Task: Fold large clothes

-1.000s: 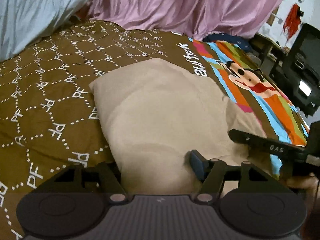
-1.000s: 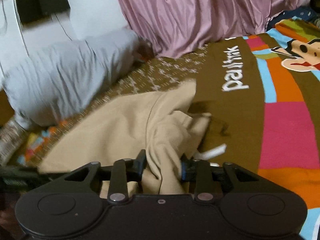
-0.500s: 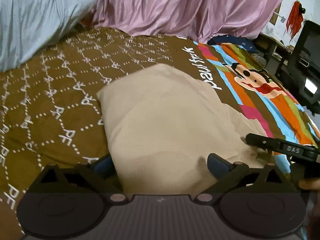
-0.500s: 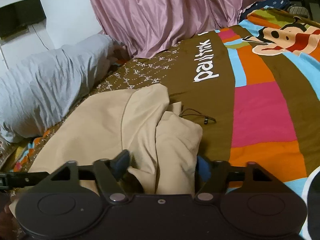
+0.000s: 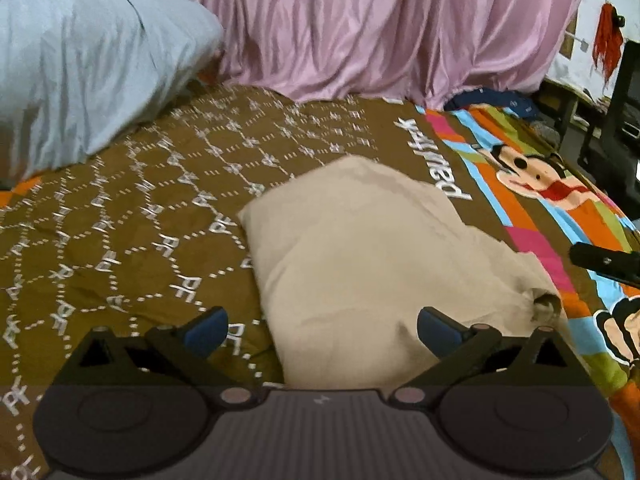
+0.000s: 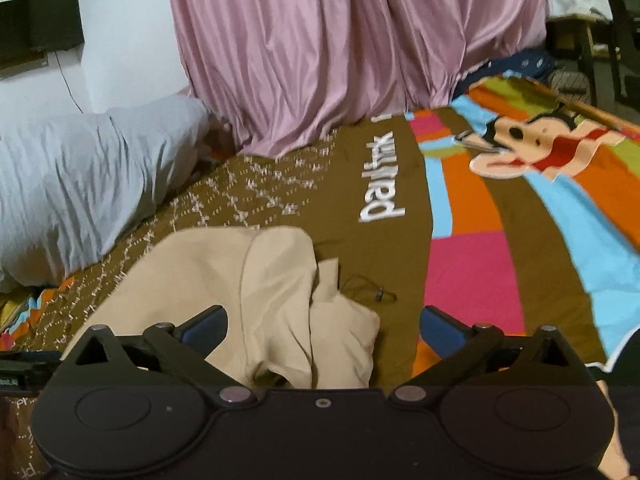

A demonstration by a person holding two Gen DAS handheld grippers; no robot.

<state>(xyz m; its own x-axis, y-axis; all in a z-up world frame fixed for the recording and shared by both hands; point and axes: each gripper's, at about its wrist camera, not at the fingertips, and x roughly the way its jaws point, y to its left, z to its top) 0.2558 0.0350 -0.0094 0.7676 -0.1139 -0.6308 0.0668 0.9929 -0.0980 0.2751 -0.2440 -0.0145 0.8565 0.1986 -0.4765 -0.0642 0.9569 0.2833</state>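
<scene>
A folded beige garment (image 5: 360, 256) lies on the brown patterned bedspread (image 5: 120, 240). My left gripper (image 5: 322, 326) is open, its blue-tipped fingers spread over the garment's near edge without touching it. In the right wrist view the garment (image 6: 240, 292) shows as a bunched pile with folds. My right gripper (image 6: 324, 326) is open above its near right end, holding nothing. The tip of the right gripper also shows at the right edge of the left wrist view (image 5: 604, 264).
A grey pillow (image 5: 80, 68) lies at the back left and a pink curtain (image 5: 380, 28) hangs behind the bed. The bedspread's right part has a colourful cartoon print (image 6: 540, 148). A thin dark cord (image 6: 372, 288) lies by the garment. Dark furniture (image 5: 624, 100) stands at the far right.
Both grippers have opened and let go of the beige garment, then drawn back from it. The garment now lies still on the bed.
</scene>
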